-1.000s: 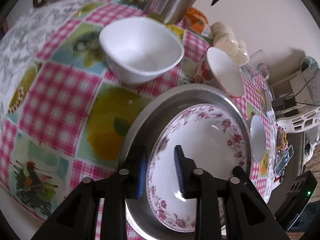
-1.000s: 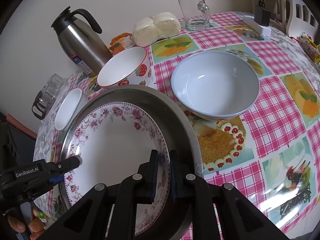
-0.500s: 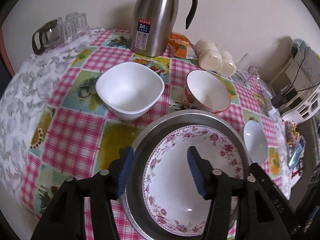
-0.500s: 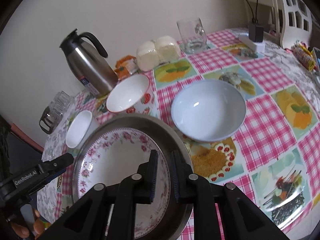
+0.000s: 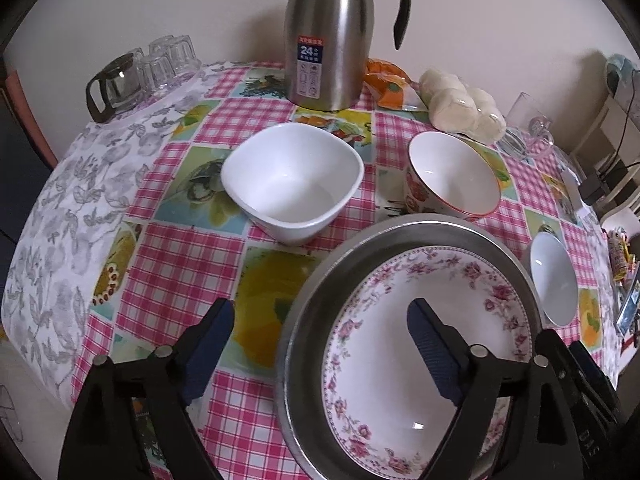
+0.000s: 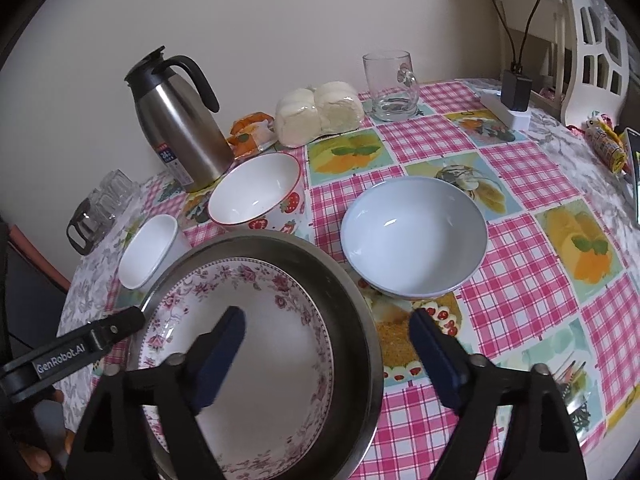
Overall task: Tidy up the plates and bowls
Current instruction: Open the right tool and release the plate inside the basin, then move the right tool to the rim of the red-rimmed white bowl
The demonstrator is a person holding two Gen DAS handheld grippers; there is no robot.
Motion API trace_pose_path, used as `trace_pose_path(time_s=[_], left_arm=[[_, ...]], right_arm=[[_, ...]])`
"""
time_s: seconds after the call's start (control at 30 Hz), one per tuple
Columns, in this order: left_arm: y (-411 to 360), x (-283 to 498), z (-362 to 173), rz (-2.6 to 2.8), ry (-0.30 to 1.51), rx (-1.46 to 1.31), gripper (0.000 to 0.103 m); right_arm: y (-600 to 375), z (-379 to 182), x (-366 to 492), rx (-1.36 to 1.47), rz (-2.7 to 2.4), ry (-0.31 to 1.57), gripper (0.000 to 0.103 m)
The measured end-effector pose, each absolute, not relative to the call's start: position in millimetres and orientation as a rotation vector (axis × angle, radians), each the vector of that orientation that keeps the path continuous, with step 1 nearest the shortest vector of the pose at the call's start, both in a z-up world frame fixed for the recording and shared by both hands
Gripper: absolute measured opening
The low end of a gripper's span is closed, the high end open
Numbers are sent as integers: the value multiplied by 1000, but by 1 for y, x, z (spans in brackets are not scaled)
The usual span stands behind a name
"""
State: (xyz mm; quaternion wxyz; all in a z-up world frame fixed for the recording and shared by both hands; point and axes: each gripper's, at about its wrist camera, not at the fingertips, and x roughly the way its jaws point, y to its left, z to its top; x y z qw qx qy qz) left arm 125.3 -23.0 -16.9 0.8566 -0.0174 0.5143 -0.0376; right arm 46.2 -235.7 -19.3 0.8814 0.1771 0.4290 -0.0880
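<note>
Tablecloth [image 6: 520, 184] power strip [image 6: 506, 110] shows rightward only; both grippers' fingers [image 5: 208, 344] opening, empty

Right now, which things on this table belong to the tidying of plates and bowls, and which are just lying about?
Part of the job:
- floral plate in the steel pan
- square white bowl
- strawberry bowl
- pale blue bowl

Lying about:
- steel thermos
- glass mug
- wrapped buns
- glass cups
</note>
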Motion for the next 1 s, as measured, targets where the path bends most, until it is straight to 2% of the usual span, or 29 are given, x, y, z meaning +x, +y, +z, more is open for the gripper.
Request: trace_pose_path(time_s=[0.1, 0.27, 0.37, 0.53, 1.0], left_arm=[[-23, 126, -16, -69, 1072, -33, 91], [-26, 125, -14, -64, 1047, -15, 93], [-28, 124, -8, -62, 1000, -15, 99], [-33, 125, 5, -97, 927, -45, 100], [-68, 150, 27, -204, 869, -64, 100]], right_arm=[[-237, -20, 46, 366, -190, 895, 103], [-238, -19, 46, 351, -210, 887, 103], [-240, -16, 45, 355, -213, 872, 103], [-244, -9, 42, 347, -234, 835, 103], [-264, -5, 47, 384, -300, 817, 103]])
